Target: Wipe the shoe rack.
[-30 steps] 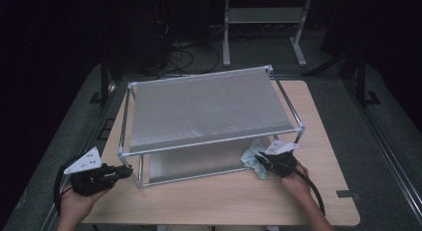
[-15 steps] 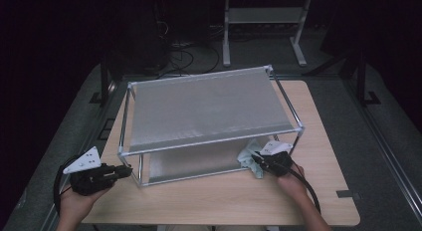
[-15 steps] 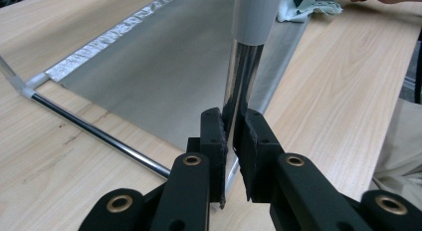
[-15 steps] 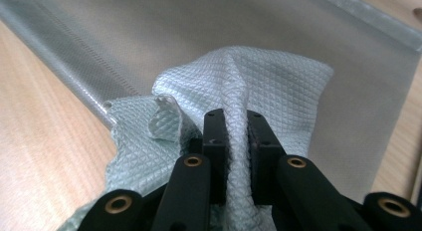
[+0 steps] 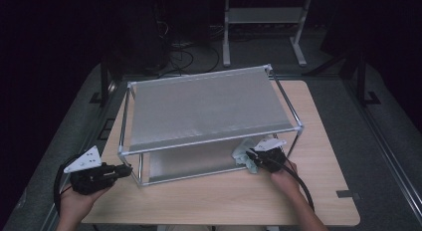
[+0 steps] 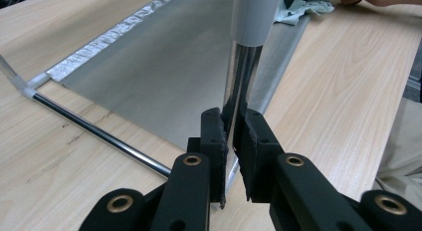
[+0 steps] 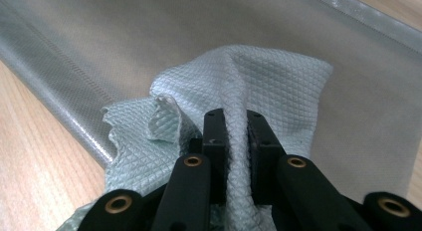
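Right gripper view is showing the right gripper (image 7: 234,141) pinching a fold of pale green cloth (image 7: 268,86), spreading ahead over the rack's lower shelf (image 7: 124,37); the left gripper (image 6: 234,136) is clamping the rack's chrome post (image 6: 244,76).

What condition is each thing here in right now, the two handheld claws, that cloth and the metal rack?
Left gripper: shut on the rack's upright front corner post.
Right gripper: shut on a pinched fold of the cloth.
Cloth: crumpled, lying on the rack's lower shelf at its front edge.
Rack: upright on the table, top shelf bare.
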{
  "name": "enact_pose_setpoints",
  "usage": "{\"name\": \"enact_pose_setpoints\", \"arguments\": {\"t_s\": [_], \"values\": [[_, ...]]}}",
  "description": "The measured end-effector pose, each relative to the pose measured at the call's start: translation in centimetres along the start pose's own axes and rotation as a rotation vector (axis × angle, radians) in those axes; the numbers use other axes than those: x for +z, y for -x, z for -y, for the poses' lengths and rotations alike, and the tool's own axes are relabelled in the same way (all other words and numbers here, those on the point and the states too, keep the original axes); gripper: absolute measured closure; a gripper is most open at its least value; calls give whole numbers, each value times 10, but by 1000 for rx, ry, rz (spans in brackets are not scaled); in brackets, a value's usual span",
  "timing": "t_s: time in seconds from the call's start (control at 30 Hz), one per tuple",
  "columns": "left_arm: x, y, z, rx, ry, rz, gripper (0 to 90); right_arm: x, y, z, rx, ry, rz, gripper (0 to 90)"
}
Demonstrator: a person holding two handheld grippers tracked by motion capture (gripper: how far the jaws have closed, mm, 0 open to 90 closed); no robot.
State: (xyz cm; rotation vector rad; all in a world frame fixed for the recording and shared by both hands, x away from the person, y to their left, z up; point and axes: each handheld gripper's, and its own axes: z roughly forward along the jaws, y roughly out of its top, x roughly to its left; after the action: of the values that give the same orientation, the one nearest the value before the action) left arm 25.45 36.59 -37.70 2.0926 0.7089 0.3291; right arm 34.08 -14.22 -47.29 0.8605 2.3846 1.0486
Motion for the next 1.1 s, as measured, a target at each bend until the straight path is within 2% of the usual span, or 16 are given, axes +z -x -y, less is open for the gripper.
{"name": "enact_pose_setpoints", "arguments": {"t_s": [0.07,0.13,0.2,0.33,0.43,0.47,0.5,0.57,0.7,0.83,0.97,1.1], "values": [[0,0,0,1,1,0,815,-1,-1,0,-3,-5,13,812],[-1,0,1,-3,2,-2,814,-5,-1,1,-31,-25,43,812],[-1,0,1,-3,2,-3,814,-11,-3,3,-48,-28,37,812],[0,1,1,-9,4,-7,812,-14,-7,6,-49,-16,38,812],[0,0,1,-18,9,-3,799,-14,-10,4,-56,-5,11,812],[0,0,1,-26,24,1,787,-15,-11,4,-57,-4,5,812],[0,0,0,-30,33,-3,712,-18,-10,3,-48,3,-3,812],[-1,2,-2,-20,34,-11,688,-25,-7,4,-27,24,-17,813],[-2,3,-5,-8,43,-24,697,-44,1,9,2,55,-38,815],[0,5,-7,16,34,-27,791,-66,8,13,-12,44,-94,816],[1,2,-8,-2,33,-37,814,-84,18,13,-10,53,-143,816],[1,-3,-7,-27,43,-65,815,-94,27,12,-17,52,-140,816]]}}
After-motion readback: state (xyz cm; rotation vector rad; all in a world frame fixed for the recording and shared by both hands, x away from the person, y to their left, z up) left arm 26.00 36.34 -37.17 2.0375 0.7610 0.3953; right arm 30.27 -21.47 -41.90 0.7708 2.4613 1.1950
